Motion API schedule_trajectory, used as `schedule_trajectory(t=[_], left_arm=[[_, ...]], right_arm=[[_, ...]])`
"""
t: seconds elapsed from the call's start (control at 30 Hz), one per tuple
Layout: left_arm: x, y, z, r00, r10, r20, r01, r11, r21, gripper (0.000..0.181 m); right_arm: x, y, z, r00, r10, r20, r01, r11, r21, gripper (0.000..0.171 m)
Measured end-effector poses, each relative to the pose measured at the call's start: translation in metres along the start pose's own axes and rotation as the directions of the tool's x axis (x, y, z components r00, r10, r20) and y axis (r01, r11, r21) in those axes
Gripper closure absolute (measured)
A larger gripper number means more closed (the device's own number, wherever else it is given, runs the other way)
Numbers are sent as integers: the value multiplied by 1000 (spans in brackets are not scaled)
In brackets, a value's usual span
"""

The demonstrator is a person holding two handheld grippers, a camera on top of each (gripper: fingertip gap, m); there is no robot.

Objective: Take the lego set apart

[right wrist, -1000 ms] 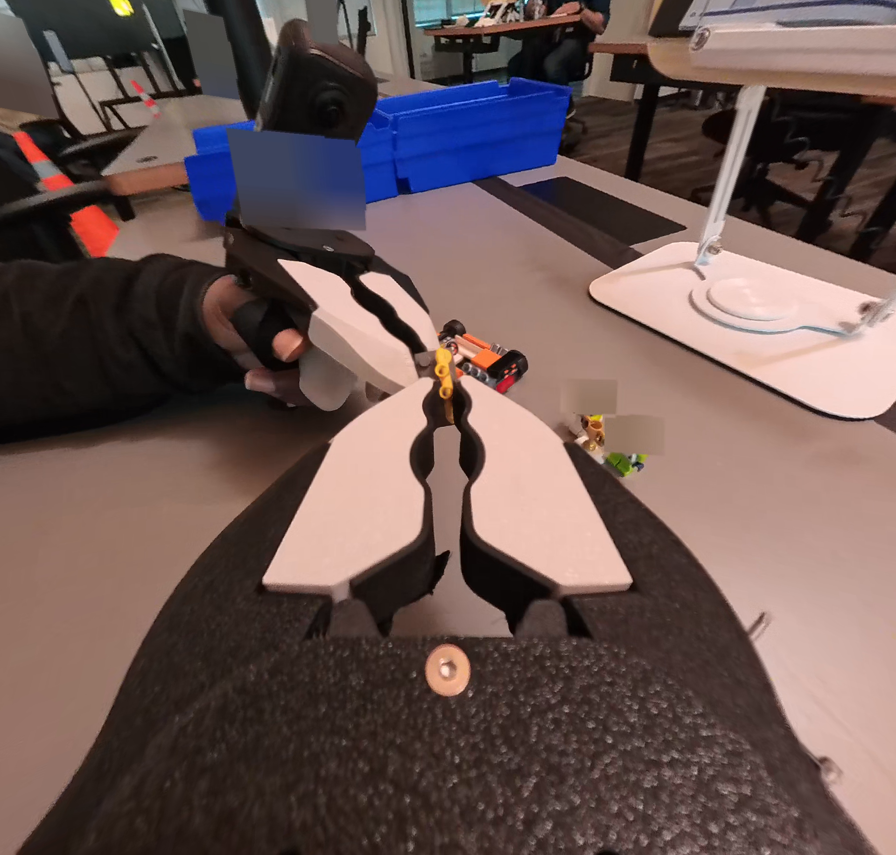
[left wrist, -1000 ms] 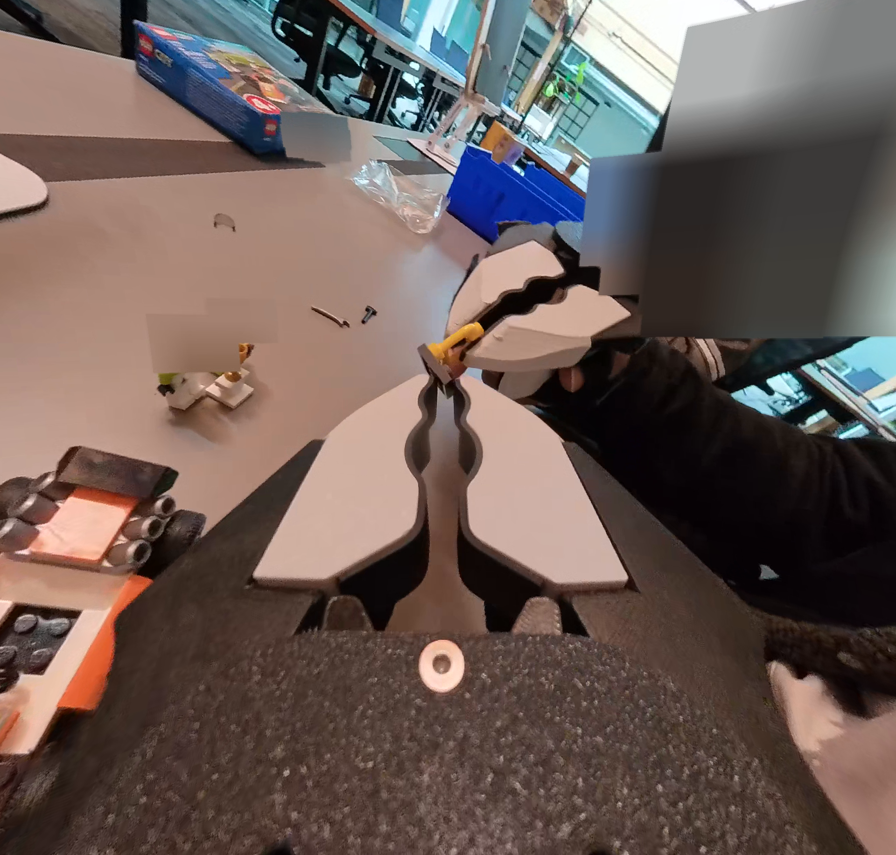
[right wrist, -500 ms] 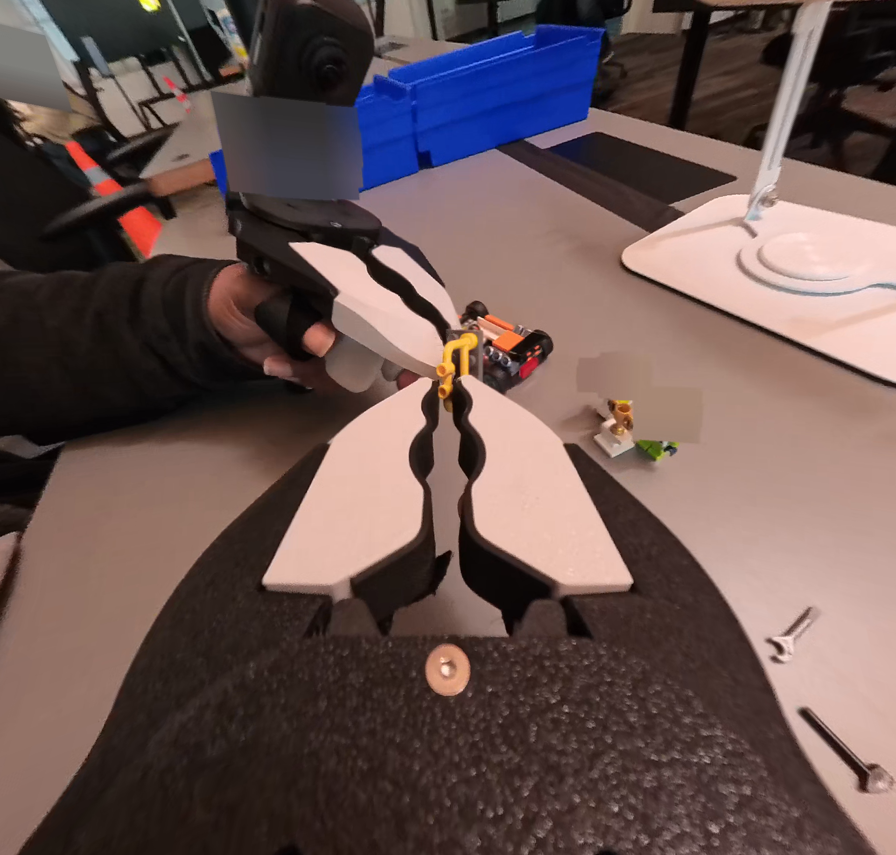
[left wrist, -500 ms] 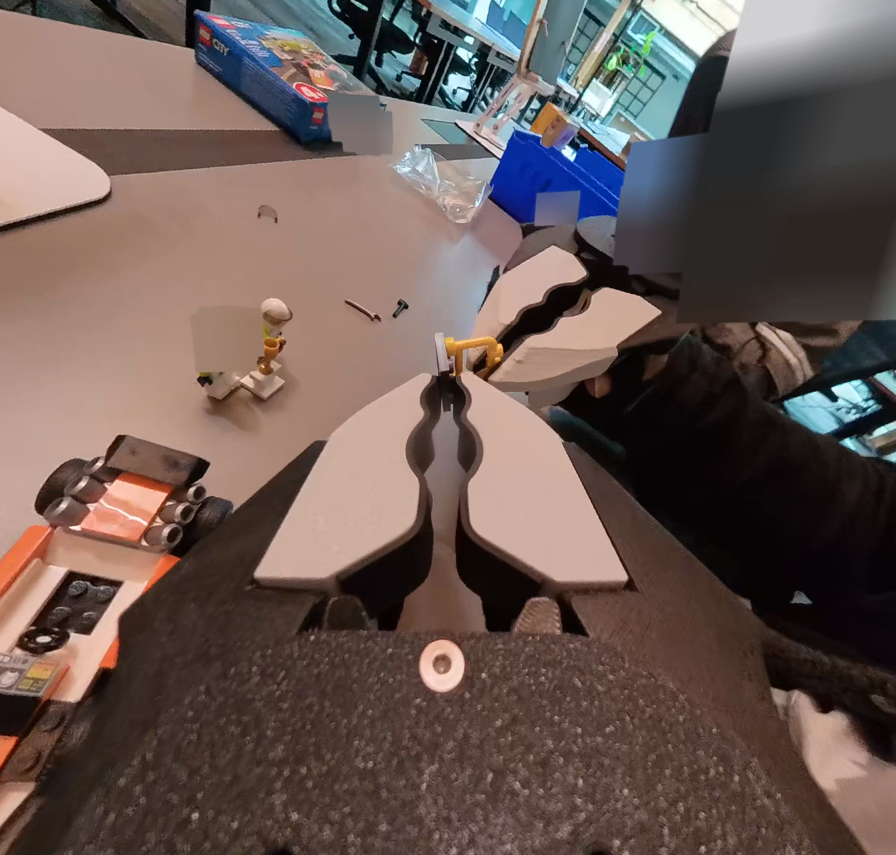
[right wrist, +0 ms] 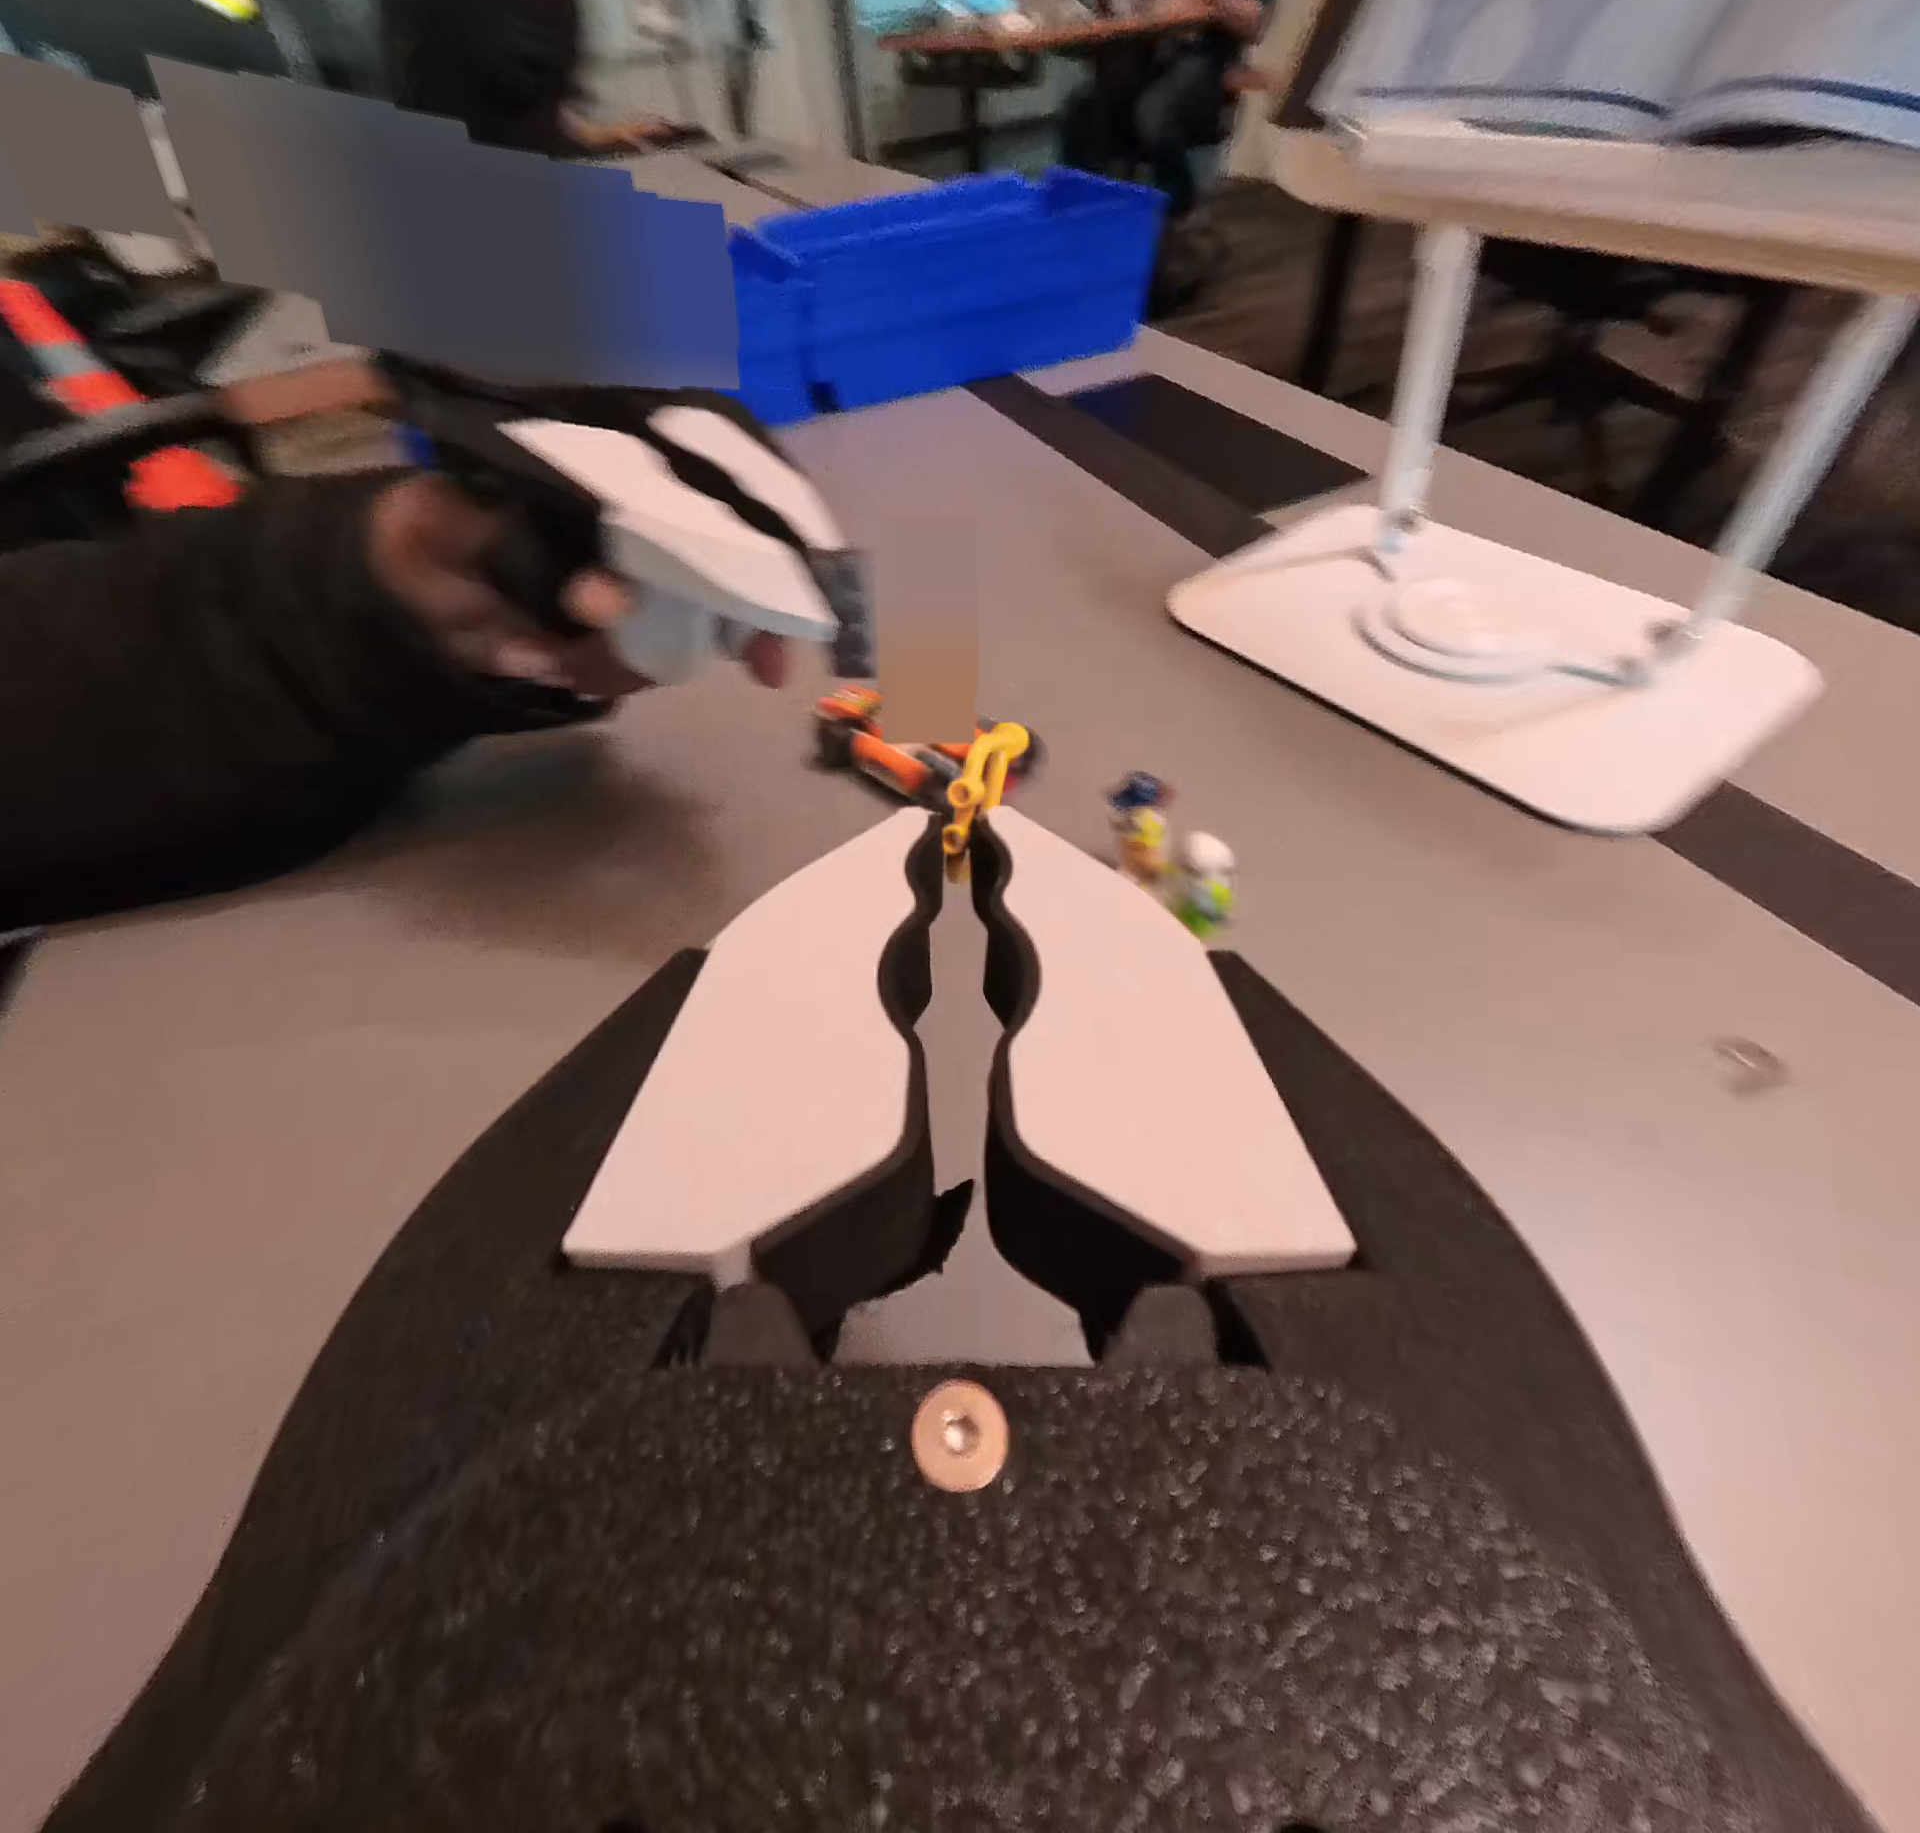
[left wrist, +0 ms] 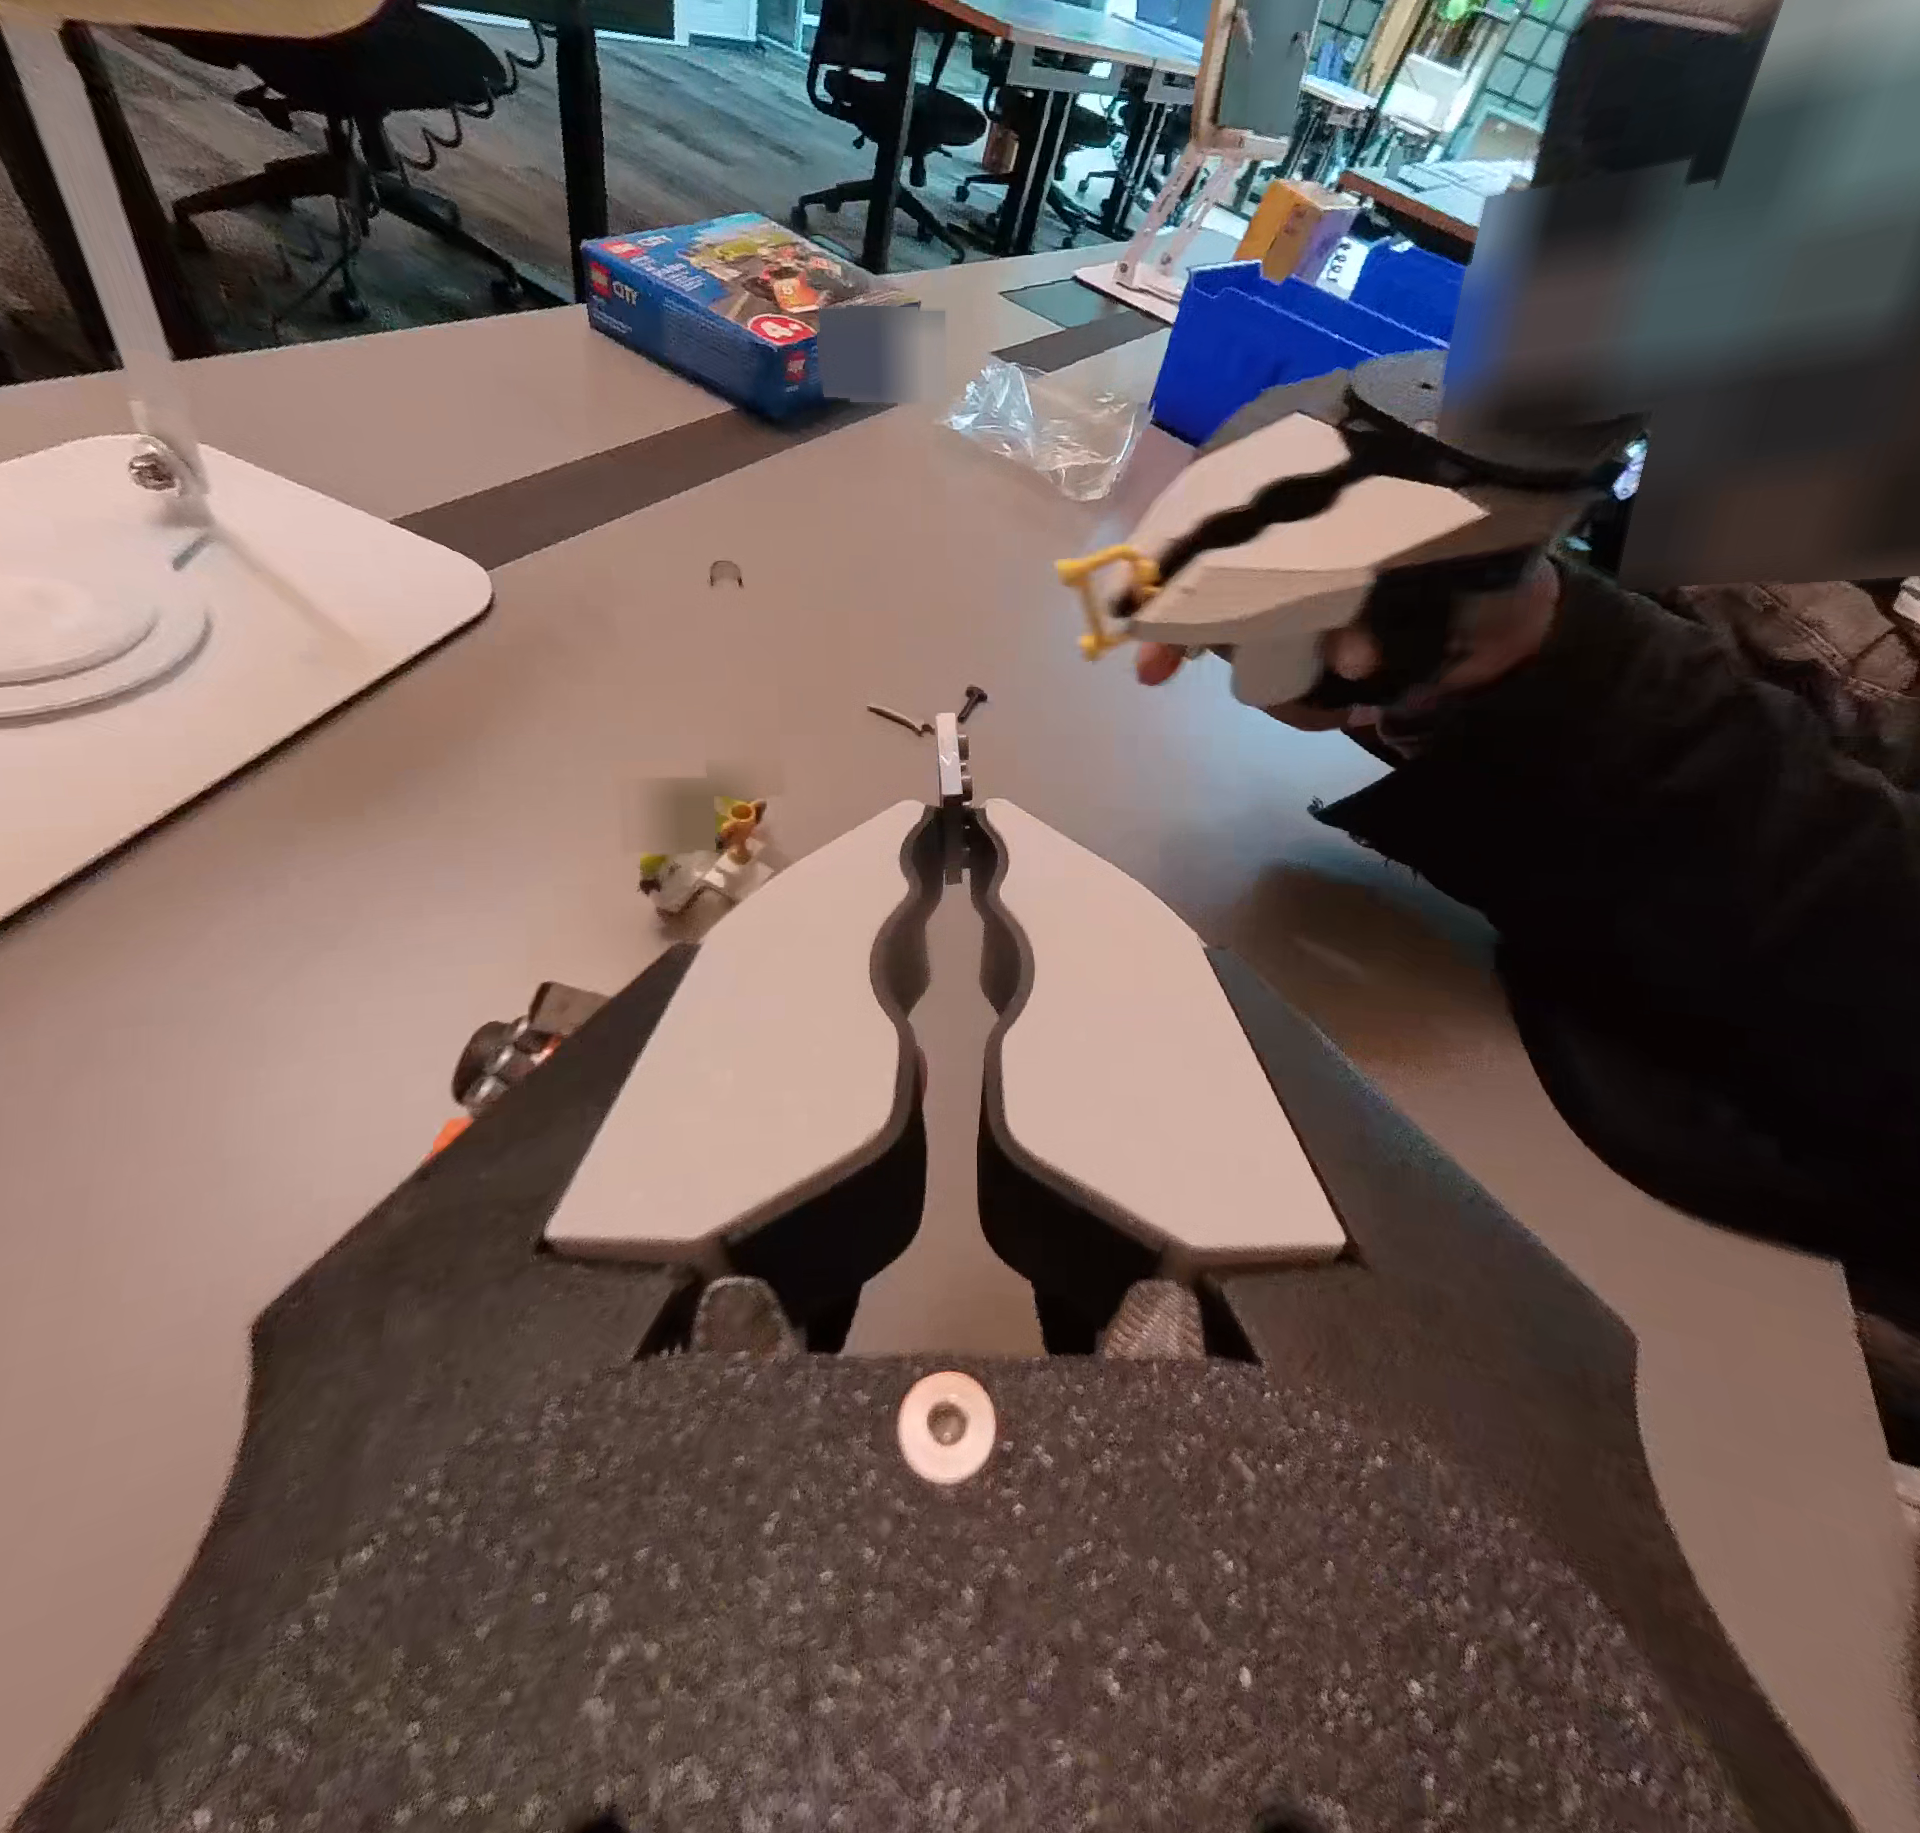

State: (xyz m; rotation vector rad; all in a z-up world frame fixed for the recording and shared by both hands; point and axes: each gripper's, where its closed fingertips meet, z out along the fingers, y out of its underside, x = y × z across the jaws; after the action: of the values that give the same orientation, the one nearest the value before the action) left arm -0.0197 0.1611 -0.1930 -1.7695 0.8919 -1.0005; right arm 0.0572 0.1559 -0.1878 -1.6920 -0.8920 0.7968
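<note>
My left gripper (left wrist: 951, 809) is shut on a small dark grey lego piece (left wrist: 951, 760) that sticks up from its tips. My right gripper (right wrist: 956, 827) is shut on a yellow lego handle piece (right wrist: 982, 770). It also shows at the right of the left wrist view (left wrist: 1127, 604), holding the yellow piece (left wrist: 1101, 594) in the air. The left gripper shows blurred at the left of the right wrist view (right wrist: 831, 588). The orange lego car (right wrist: 883, 749) sits on the grey table, partly hidden behind my fingers (left wrist: 509, 1051). Two minifigures (right wrist: 1179, 864) stand beside it (left wrist: 707, 864).
A white lamp base (left wrist: 208, 578) lies at the left. A blue lego box (left wrist: 727, 313), a clear plastic bag (left wrist: 1049, 427) and blue bins (left wrist: 1278, 349) are at the table's far side. Small dark parts (left wrist: 935, 713) lie mid-table. A person's black sleeve (left wrist: 1662, 900) is at right. The gap from one gripper's tips to the other's is roughly 9 cm.
The two grippers have pulled apart. The yellow piece has come off the grey piece: the right gripper carried it up and to the right, while the left kept the grey piece.
</note>
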Motion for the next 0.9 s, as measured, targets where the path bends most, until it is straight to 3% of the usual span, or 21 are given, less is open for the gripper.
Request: schedule_trajectory(t=[0.2,0.33,0.6,0.77,0.9], left_arm=[[1,15,11,999,41,23,-41,999,-27,176],[-2,29,17,994,97,53,-93,993,-73,176],[-2,40,24,980,185,80,-173,976,-130,176],[-1,43,25,987,151,56,-143,981,-130,176],[-1,43,26,991,128,42,-122,985,-119,176]], right_arm=[[78,58,-18,932,61,-356,-144,967,-211,166],[102,89,-29,872,-81,-483,-129,914,-386,166],[104,107,-17,854,-206,-477,-83,852,-516,165],[97,97,-14,872,-181,-455,-68,875,-479,148],[82,73,-7,896,-175,-409,3,922,-387,145]])
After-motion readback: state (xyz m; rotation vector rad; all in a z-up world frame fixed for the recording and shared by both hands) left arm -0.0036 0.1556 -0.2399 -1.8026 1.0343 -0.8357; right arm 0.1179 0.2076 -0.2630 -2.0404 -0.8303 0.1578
